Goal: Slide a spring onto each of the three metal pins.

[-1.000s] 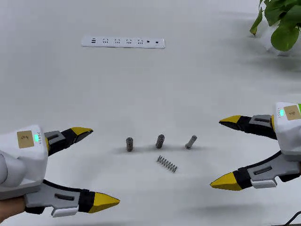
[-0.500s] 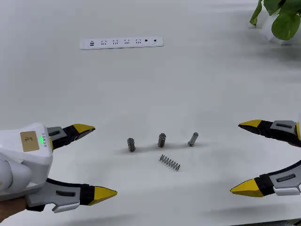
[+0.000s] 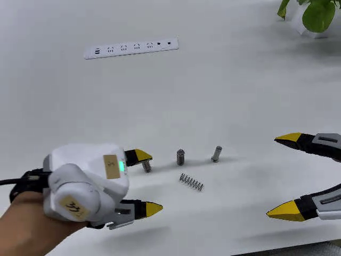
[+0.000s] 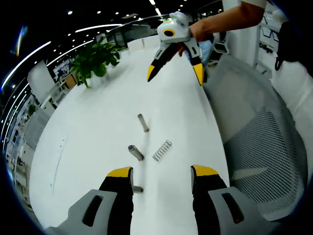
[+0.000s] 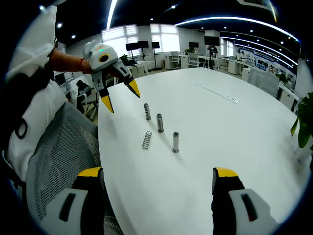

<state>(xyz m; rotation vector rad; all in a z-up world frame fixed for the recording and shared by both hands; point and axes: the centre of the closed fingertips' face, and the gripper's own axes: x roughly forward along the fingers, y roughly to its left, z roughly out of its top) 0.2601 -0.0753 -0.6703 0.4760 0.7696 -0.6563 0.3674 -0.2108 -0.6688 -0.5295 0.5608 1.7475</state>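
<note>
Three short metal pins stand in a row on the white table: the left pin [image 3: 146, 166], the middle pin [image 3: 180, 157] and the right pin [image 3: 216, 153]. The right gripper view shows coils on the far pin [image 5: 147, 111] and the middle pin [image 5: 159, 123], while the near pin [image 5: 175, 142] is bare. A loose spring [image 3: 191, 182] lies flat just in front of the row. My left gripper [image 3: 146, 181] is open, its upper tip right beside the left pin. Well off to the right, my right gripper [image 3: 282, 175] is open wide and holds nothing.
A white power strip [image 3: 130, 48] lies far back on the table. A potted plant [image 3: 314, 13] stands at the back right corner. The table's front edge runs close below both grippers, with a mesh chair [image 4: 254, 147] beyond it.
My left gripper has moved right and rolled over, its upper tip now at the left pin. The right gripper has drifted slightly right. Pins and loose spring have not moved.
</note>
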